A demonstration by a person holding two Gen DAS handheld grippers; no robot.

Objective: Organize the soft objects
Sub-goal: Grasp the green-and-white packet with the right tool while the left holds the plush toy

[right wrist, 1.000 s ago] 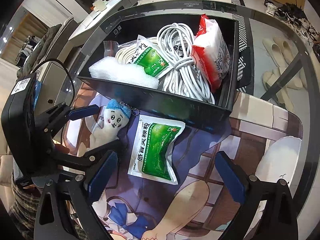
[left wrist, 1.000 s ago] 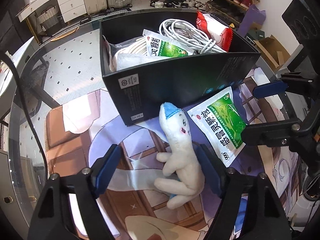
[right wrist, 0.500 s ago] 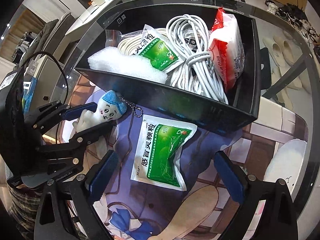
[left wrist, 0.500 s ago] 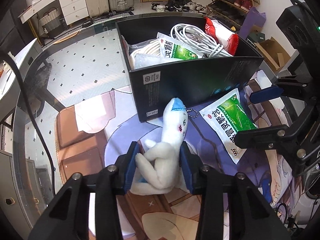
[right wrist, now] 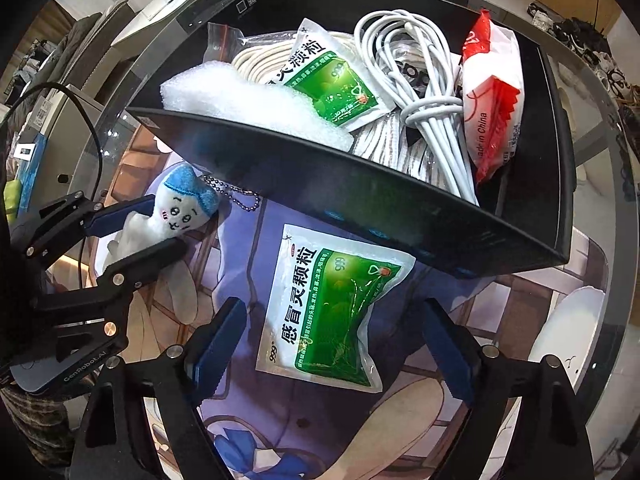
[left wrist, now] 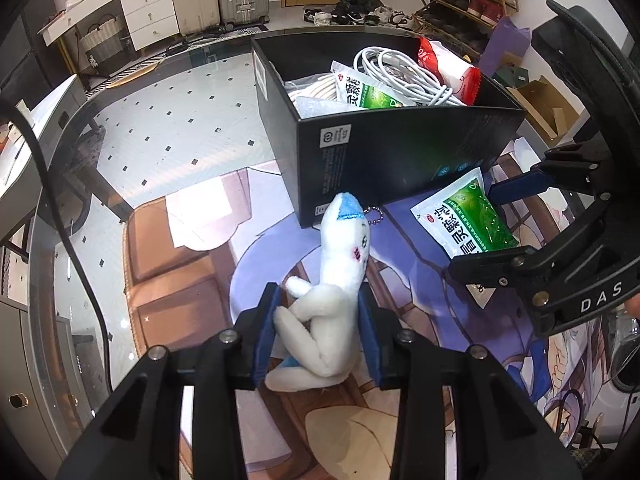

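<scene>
I had the left gripper (left wrist: 318, 330) clamped on the plush doll (left wrist: 328, 296) beside the black box (left wrist: 400, 152), next lift it in; the right gripper's (right wrist: 334, 344) jaws, just closing, straddled the green sachet (right wrist: 332, 312) untouched.

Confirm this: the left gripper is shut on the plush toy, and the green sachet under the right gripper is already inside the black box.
Not quite. The left gripper is shut on the plush toy, but the green sachet under the right gripper lies on the mat in front of the black box, not inside, as the right wrist view shows.
</scene>
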